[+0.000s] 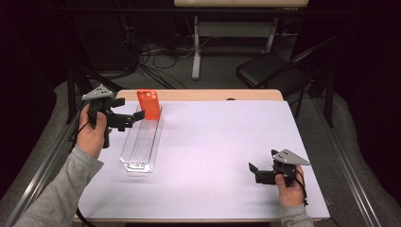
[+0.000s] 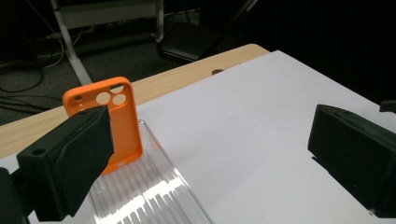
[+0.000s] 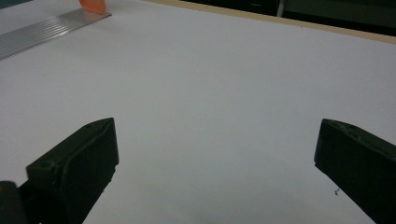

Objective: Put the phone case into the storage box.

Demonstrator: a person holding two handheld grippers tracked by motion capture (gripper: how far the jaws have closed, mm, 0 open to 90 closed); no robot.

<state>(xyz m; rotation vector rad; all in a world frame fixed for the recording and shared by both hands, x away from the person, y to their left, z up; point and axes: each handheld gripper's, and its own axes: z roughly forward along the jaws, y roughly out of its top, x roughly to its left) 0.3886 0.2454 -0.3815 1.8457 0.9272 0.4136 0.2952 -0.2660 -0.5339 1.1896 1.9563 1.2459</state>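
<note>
The white table (image 1: 213, 156) spreads under both grippers, its far wooden edge bare. On it, just in front of and below the left gripper (image 1: 135, 117), lies a long clear ridged tray (image 1: 142, 144), running from near the person towards the far edge. In the tray's far end stands an orange phone case (image 1: 149, 104), upright, camera holes at the top; in the left gripper view the case (image 2: 119, 123) sits just ahead of one jaw, apart from it, and its lower corner is hidden behind that jaw. The left gripper's jaws stand wide with nothing between them. The right gripper (image 1: 253, 170), well apart from the tray, rests low over bare table, jaws wide and empty. In the right gripper view the tray (image 3: 46, 30) is cut off at the top edge, and the case shows as an orange sliver.
</note>
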